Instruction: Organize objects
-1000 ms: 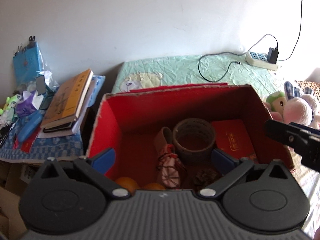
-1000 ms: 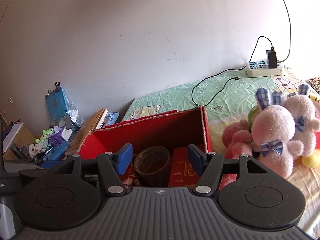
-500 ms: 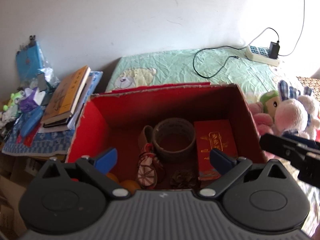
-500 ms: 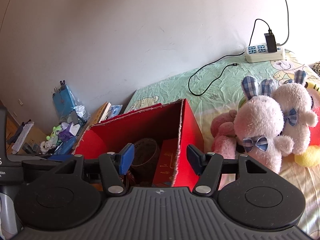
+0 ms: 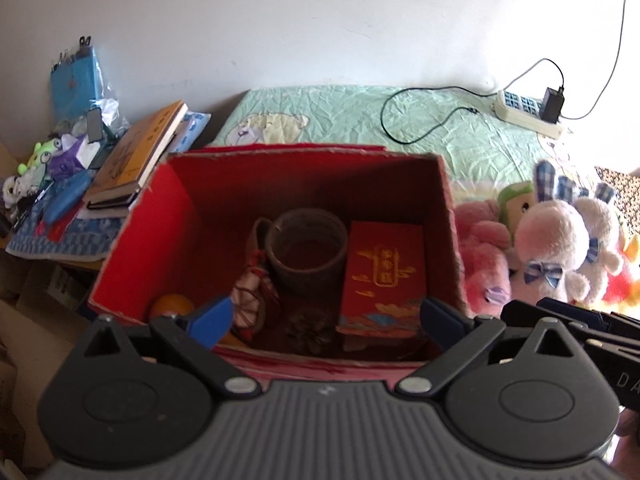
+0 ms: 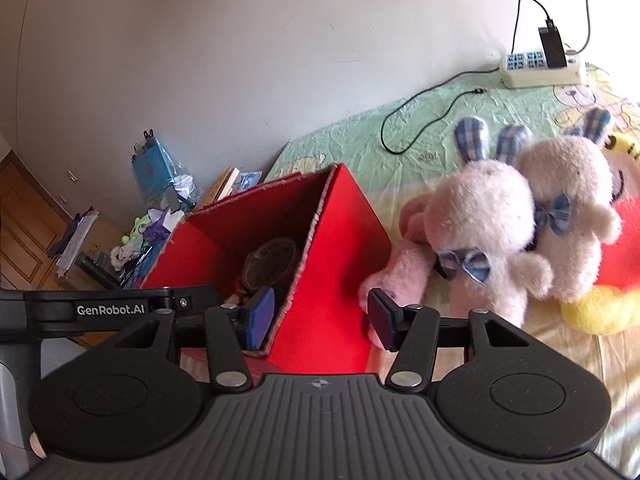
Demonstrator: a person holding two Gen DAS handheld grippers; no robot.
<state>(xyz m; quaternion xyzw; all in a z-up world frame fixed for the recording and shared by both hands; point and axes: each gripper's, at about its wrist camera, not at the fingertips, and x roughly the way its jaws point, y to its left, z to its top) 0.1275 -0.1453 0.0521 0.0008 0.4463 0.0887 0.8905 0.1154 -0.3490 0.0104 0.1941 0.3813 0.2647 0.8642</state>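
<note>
An open red cardboard box sits on the bed; it also shows in the right wrist view. Inside lie a brown tape roll, a red packet with gold print, a small shoe-like trinket, a pine cone and an orange. My left gripper is open and empty above the box's near edge. My right gripper is open and empty at the box's right wall. Pink and white plush rabbits lie right of the box, also seen in the left wrist view.
A power strip with a black cable lies on the green sheet by the wall. Books and small clutter cover a side table at left. A yellow and red plush lies at far right.
Both grippers have pulled back and swung right. The box now sits farther left in the right wrist view, and the plush rabbits are nearer and more central. Both stay open.
</note>
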